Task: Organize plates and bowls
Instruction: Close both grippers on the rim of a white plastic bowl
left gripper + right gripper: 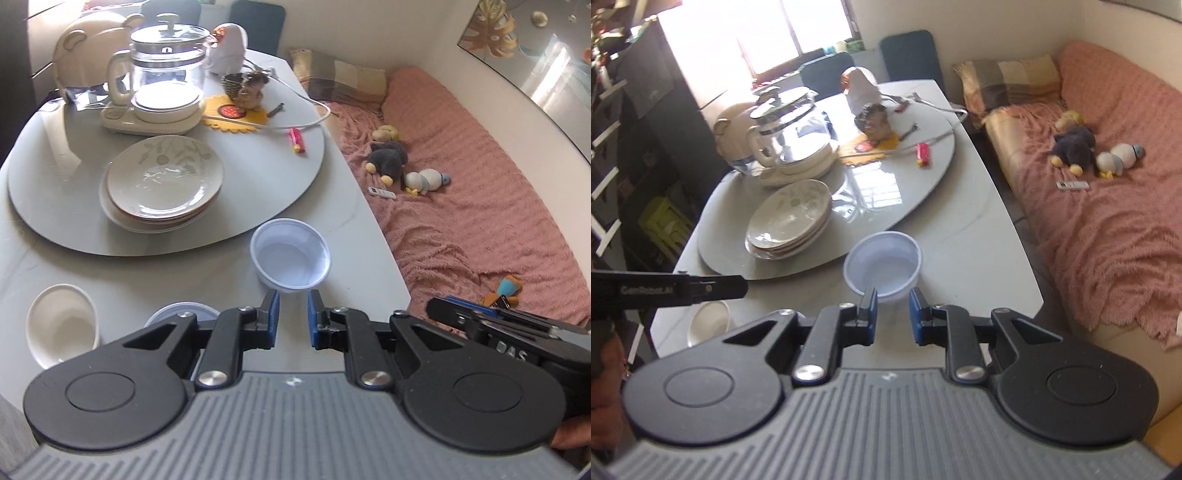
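A: Plates (pixel 164 181) sit stacked on the near edge of the round turntable (pixel 258 206), so that half of the tidying looks done. Why are the bowls scattered?

B: They seem not yet gathered. A translucent plastic bowl (pixel 290 255) stands alone on the table (pixel 373 258), just off the turntable's near right rim. A white ceramic bowl (pixel 61 325) is at the near left corner, and beside it another pale bowl (pixel 181 312) peeks out, mostly hidden behind the left gripper (pixel 292 312)

A: What do the tools hold?

B: Nothing. The left gripper's blue pads (pixel 274 306) stand a narrow gap apart with bare table between them, just short of the plastic bowl's near wall. In the right wrist view the right gripper (pixel 892 308) is the same: pads narrowly parted, empty, tips right at that bowl (pixel 882 264), though I cannot tell whether they touch it

A: So both aim at the one bowl?

B: That is my reading; both point down at it from the near side. The kettle (pixel 162 79) and hedgehog ornament (pixel 247 88) at the far side are clutter to steer clear of

A: Risk?

B: A light plastic bowl may well slide if nudged rather than pinched
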Available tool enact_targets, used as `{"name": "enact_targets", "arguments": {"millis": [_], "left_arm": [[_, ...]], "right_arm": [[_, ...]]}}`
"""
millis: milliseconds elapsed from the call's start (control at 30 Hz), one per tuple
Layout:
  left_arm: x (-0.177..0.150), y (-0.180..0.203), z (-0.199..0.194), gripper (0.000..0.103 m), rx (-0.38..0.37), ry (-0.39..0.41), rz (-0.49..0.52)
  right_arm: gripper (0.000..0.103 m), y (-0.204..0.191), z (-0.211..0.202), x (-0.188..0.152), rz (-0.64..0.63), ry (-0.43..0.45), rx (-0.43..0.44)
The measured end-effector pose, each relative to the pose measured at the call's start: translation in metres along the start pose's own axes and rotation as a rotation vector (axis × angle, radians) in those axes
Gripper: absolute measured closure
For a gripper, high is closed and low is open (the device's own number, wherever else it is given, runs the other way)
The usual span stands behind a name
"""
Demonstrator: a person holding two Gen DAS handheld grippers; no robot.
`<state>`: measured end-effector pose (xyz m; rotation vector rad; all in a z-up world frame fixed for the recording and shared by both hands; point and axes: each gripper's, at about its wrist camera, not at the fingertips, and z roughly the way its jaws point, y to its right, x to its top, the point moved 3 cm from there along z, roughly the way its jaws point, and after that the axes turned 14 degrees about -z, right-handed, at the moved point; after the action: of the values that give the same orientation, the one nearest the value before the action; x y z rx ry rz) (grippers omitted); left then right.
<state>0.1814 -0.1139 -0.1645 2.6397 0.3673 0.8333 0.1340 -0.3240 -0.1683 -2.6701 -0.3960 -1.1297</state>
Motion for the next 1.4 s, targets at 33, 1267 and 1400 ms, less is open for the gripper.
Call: {"name": "enact_targets", "arguments": {"millis": [33, 1267, 1400], "left_arm": [[0.000, 0.001, 0.002, 0.086, -0.001, -0.004, 0.009], [0.072, -0.049, 0.187, 0.058, 0.122, -0.238, -0.187], [0.071, -0.052, 0.205, 0.060, 0.113, -0.266, -0.218]], "right_arm": [[0.080, 0.001, 0.004, 0.001, 0.012, -0.005, 0.001], [0.058, 0.029, 0.169, 0.037, 0.056, -0.298, -0.016], [0.059, 0.032, 0.190, 0.040, 0.068, -0.328, -0.010]]}}
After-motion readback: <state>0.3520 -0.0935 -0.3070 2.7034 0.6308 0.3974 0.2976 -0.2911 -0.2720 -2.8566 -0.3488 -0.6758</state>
